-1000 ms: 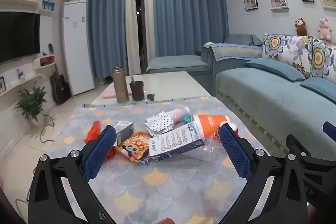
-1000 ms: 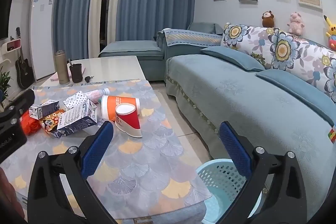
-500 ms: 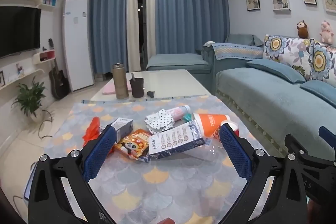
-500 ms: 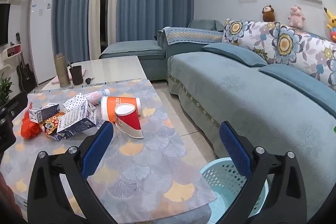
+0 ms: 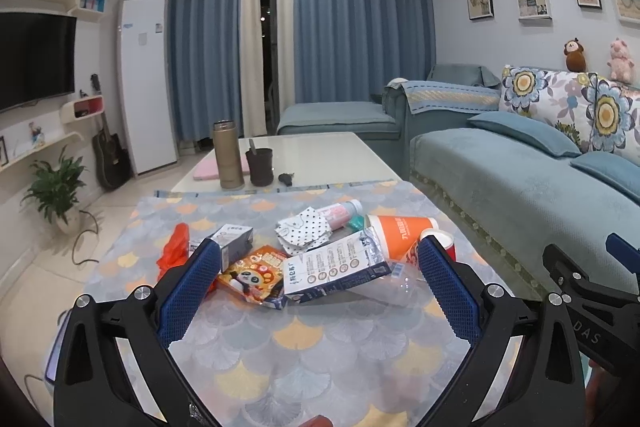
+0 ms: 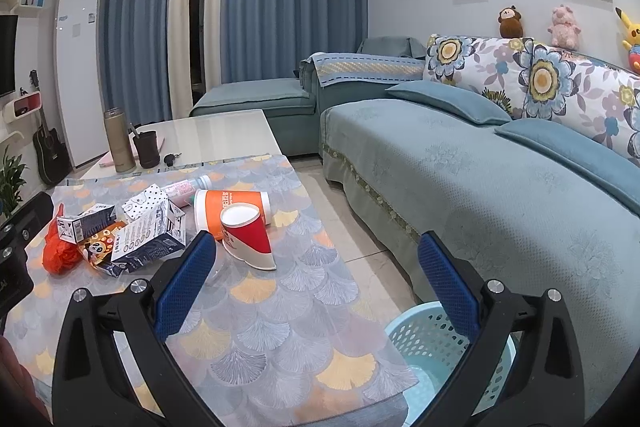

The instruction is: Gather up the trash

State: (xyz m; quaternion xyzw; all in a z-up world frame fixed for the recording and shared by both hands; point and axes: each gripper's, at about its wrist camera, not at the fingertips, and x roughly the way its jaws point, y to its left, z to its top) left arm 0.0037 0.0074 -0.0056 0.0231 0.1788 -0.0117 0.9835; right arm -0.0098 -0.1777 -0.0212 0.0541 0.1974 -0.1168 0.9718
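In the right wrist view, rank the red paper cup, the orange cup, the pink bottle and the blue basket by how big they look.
1. Blue basket, nearest the camera and partly hidden.
2. and 3. Orange cup and red paper cup: too alike to rank.
4. Pink bottle, partly hidden.

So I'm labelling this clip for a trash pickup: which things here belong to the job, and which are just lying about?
For the job:
red paper cup
orange cup
white-and-blue carton
panda snack wrapper
orange plastic bag
light blue basket
left gripper and right gripper, both open

Just lying about:
thermos
dark mug
keys
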